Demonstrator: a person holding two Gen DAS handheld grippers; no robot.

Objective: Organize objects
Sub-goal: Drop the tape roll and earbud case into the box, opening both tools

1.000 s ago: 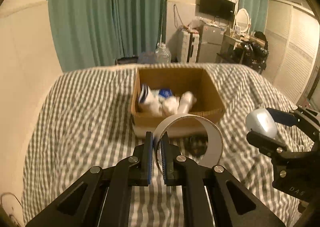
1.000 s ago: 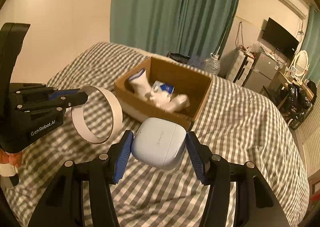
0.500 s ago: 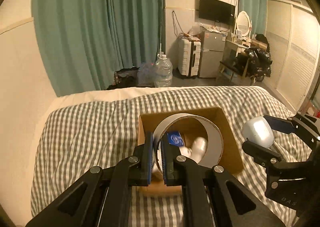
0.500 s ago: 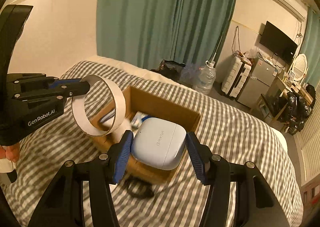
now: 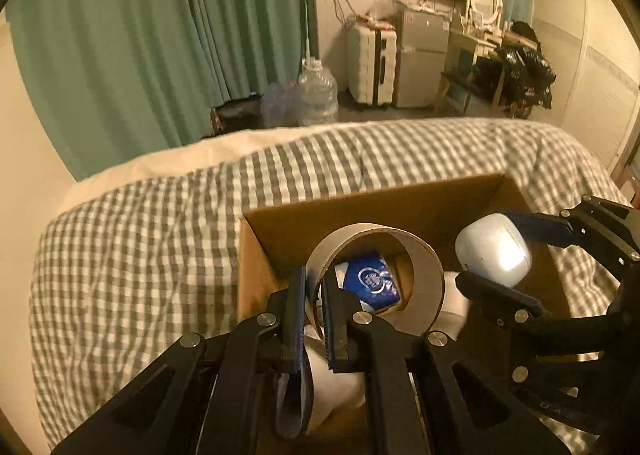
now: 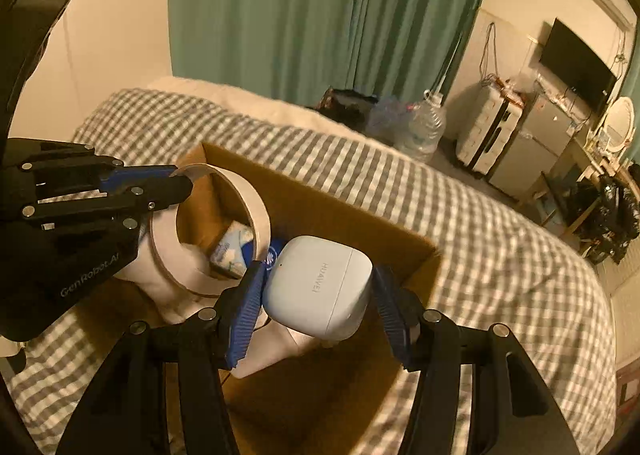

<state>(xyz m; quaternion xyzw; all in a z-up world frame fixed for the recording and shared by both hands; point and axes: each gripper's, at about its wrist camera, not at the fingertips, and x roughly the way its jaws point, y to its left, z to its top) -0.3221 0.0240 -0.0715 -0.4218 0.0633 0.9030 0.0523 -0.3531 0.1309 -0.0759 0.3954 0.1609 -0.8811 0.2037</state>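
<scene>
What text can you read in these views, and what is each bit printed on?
"HUAWEI": on the white earbud case gripped in the right claw.
"GenRobot.AI": on the body of the left claw, which pinches the tape roll.
The blue packet in the cardboard box bears a round logo, too small to read.
</scene>
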